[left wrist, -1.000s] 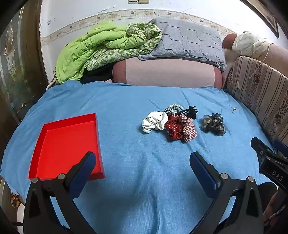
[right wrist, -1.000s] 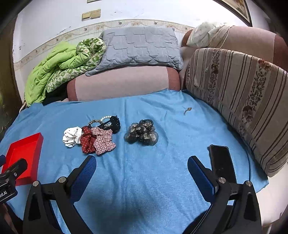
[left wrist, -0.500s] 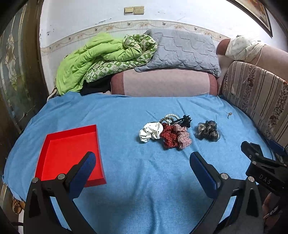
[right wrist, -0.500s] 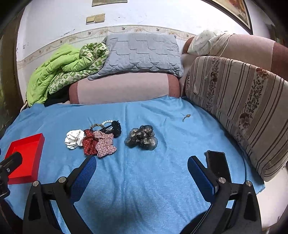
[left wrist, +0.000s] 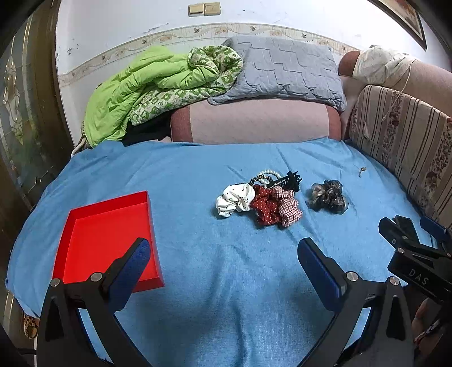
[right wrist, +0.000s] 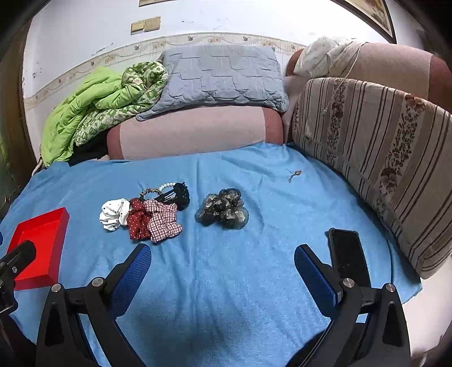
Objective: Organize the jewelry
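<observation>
Right tool (right wrist: 221, 264) gapes; bracelet (right wrist: 154, 189) partly hidden behind scrunchies (right wrist: 152, 217).

tiny trinket (right wrist: 293, 173) on the blue cover, too small to identify; bead bracelet (right wrist: 166, 186) half buried under a black clip (right wrist: 179, 194); picture frame (left wrist: 406, 19) cropped at the corner.

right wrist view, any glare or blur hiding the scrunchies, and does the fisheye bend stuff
Right wrist view: no glare, scrunchies sharp; wall border bows, corners vignette black. Left wrist view: same curve, soft shadow on the blue cloth between the open tongs.
</observation>
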Motion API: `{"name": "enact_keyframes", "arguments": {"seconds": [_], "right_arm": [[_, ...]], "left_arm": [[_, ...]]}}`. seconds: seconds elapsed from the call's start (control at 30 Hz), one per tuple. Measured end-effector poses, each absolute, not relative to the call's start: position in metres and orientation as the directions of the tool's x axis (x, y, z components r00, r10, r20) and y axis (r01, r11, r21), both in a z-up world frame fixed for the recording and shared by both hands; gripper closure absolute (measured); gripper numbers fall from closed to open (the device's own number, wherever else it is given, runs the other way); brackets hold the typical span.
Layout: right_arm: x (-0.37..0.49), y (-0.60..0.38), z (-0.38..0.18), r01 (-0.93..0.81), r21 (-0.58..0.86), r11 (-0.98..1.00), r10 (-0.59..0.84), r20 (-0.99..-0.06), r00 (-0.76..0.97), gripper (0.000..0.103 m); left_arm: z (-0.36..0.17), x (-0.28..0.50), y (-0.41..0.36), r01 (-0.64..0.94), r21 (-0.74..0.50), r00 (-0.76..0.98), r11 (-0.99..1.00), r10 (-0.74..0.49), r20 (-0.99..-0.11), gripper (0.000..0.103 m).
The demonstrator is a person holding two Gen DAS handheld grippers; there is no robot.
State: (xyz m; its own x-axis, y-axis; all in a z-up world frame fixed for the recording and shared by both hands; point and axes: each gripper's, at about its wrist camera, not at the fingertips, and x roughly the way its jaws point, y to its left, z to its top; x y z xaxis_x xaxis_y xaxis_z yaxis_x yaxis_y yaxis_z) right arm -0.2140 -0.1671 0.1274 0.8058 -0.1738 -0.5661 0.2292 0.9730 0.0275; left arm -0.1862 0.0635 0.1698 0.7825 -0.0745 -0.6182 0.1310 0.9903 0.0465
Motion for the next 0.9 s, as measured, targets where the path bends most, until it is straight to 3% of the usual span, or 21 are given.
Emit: {"name": "enact_keyframes", "arguments": {"seconds": [0.9], "right_arm": [[-0.19,-0.168,0.106,0.208,0.007,0.978,-0.162,-0.603,0.781,0.0]], "left_arm": [[0.151,-0.16,0.059,0.139,0.038,0.758,0.99,-0.082,-0.647,0.0]]}}
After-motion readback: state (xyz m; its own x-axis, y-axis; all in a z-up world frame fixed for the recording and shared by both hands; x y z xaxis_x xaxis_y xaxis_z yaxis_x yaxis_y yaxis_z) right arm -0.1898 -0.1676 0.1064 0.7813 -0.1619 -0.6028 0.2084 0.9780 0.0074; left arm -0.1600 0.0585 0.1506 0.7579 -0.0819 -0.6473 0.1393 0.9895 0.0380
